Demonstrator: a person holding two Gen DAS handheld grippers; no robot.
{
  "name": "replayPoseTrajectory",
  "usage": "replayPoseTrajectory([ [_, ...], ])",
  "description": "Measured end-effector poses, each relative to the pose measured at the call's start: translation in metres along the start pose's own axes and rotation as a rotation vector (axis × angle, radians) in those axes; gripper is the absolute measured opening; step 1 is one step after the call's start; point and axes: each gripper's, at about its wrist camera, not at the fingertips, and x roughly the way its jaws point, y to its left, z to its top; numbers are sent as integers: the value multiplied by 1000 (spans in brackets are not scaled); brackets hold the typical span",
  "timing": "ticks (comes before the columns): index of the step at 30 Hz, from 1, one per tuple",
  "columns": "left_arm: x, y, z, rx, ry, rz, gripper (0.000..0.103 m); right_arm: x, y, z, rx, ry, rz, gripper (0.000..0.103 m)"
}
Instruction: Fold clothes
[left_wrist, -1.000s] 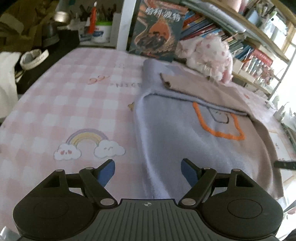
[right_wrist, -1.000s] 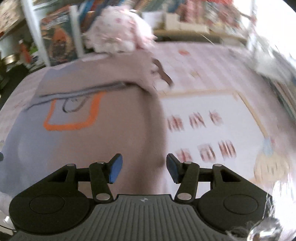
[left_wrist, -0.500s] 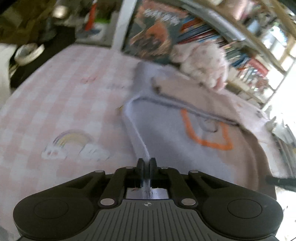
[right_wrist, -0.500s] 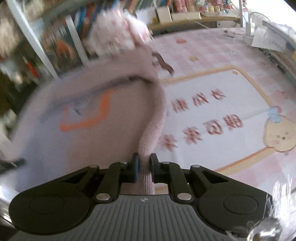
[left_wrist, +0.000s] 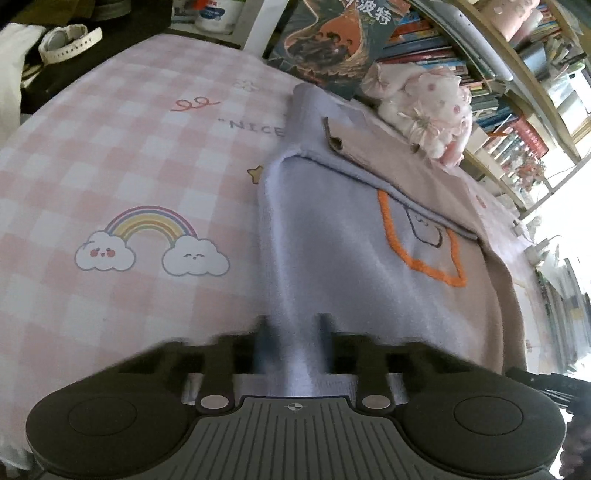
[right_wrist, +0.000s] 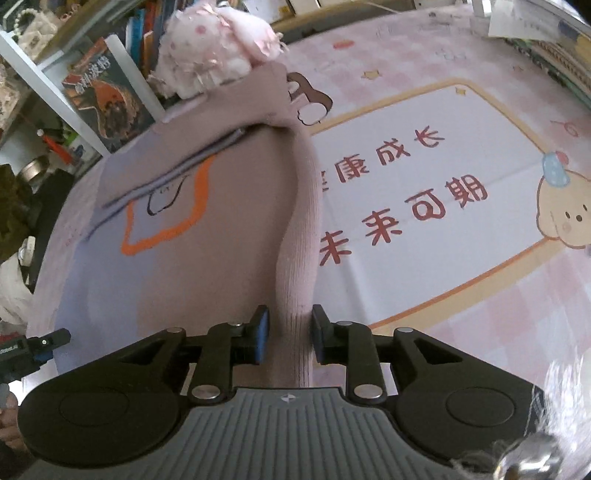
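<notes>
A knit sweater (left_wrist: 351, 258), lavender on its left half and beige on its right with an orange outlined patch, lies flat on the pink checked cloth (left_wrist: 110, 155). My left gripper (left_wrist: 293, 332) sits at its near left edge. Its fingers are blurred and parted, with a raised ridge of lavender knit loose between them. My right gripper (right_wrist: 290, 332) is at the near right edge of the sweater (right_wrist: 207, 258). Its blue-padded fingers (right_wrist: 261, 334) stand a little apart, with a pinched-up beige fold between them and a gap showing on the left side.
A pink plush toy (left_wrist: 428, 99) and a leaning book (left_wrist: 332, 40) stand just behind the sweater, in front of packed shelves. A white strap (left_wrist: 70, 40) lies on dark clutter at the far left. The printed mat (right_wrist: 424, 192) spreads to the right.
Half a second ago both grippers were shut tight on the sweater's near edges. Both pairs of fingers have since spread, and the cloth has sunk back towards the table.
</notes>
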Motion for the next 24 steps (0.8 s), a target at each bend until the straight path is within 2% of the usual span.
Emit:
replayPoseTrajectory([
  [1,-3,2,0,-15,-1,-19,4,0,0,0,-6,7,2,10],
  [6,-16,11,-1,-87,-5,-115,4,-12,0,-2,-34,22,23,9],
  [13,-35,24,-1,-189,-12,-248,4,-42,-12,-23,-28,117,53,9],
  [15,-40,28,-1,-218,-13,-286,4,-50,-12,-26,-26,120,65,9],
  [19,-50,35,-2,-277,-17,-363,4,-72,-15,-7,54,45,191,8],
  [24,-54,27,46,-356,-201,-516,4,-90,-16,45,174,-151,372,8],
])
